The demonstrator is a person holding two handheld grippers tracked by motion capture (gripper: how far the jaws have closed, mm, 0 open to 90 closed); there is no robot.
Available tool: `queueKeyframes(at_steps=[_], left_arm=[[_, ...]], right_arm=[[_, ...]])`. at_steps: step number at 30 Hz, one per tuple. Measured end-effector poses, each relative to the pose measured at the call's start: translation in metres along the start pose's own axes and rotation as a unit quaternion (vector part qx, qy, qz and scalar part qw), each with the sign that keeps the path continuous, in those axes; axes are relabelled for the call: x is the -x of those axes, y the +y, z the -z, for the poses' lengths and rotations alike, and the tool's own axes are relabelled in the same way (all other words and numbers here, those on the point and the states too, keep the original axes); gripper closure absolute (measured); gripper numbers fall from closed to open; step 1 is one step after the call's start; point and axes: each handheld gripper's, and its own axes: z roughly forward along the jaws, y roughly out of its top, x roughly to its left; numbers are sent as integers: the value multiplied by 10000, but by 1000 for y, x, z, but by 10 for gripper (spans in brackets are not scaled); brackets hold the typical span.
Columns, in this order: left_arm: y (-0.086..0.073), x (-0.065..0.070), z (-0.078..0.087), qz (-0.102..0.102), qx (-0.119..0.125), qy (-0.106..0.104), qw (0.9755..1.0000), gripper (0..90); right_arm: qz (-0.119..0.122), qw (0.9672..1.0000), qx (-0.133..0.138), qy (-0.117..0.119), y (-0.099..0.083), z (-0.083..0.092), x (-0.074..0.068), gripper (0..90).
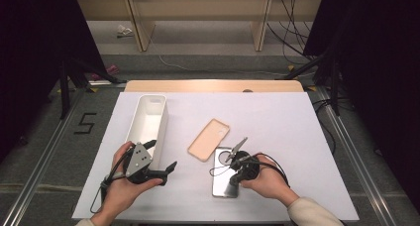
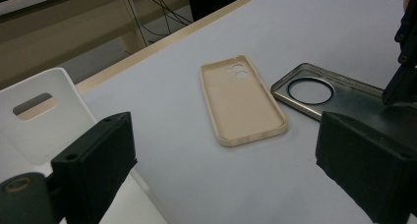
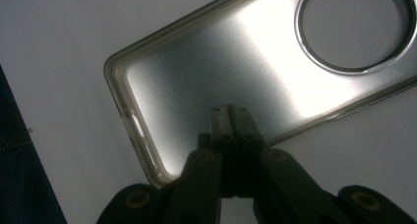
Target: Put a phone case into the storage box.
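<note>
From the high view, the person's two hands come in at the near edge of the white table [image 1: 277, 112]; the left gripper [image 1: 163, 170] hovers beside the near end of a white bin [image 1: 147, 122], its jaws standing apart with nothing between them; the right gripper [image 1: 236, 179] sits over a clear phone case [image 1: 224, 179], which lies flat near the front of the table, just beside and slightly overlapped by the corner of a beige phone case [image 1: 209, 139] farther back.

In the left gripper view, the two black jaws rise wide apart at the bottom corners, empty; between them lies the beige phone case [image 2: 242, 100], open side up, with the clear phone case [image 2: 324, 94] just to its side, its round camera opening plain to see; the white bin [image 2: 44, 113] stands at the left edge.

In the right gripper view, the jaws are pressed together, tip against tip, over the long rim of the clear phone case [image 3: 236, 71]; whether they pinch that rim or merely rest above it cannot be told from here, though no wall of the case shows between the pads.

As a judgement, the clear case looks light, thin and glossy, so likely slippery and somewhat flexible; the floor of it offers no purchase, so the raised side wall is the place to take hold, one pad inside and one outside, near the middle of a long edge to keep it from twisting or tipping.
</note>
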Motion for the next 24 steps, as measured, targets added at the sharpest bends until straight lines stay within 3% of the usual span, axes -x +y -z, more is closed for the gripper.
queueKeyframes(at_steps=[15, 16, 17, 18, 21, 22, 23, 24], left_arm=[[0, 0, 0, -39, 37, 18, 10000, 78], [0, 0, 0, -39, 37, 20, 10000, 77], [0, 0, 0, 15, 15, -8, 10000, 78], [0, 0, 0, 15, 15, -8, 10000, 79], [0, 0, 0, 13, 9, -14, 10000, 82], [0, 0, 0, 9, 11, -15, 10000, 82], [0, 0, 0, 9, 13, -16, 10000, 82], [0, 0, 0, 6, 12, -14, 10000, 82]], right_arm=[[-1, 10000, -58, -27, 0, -1, 0, 897], [15, 10000, -48, -28, 0, -1, 0, 867], [146, 9999, -2, -65, 0, 1, -1, 786], [146, 9999, -2, -65, 0, 1, -1, 786], [628, 9979, 71, -168, 2, 5, -6, 572], [628, 9979, 71, -168, 2, 5, -6, 572], [831, 9963, 66, -216, 3, 7, -7, 523], [1242, 9916, 38, -363, 3, 10, -10, 418]])
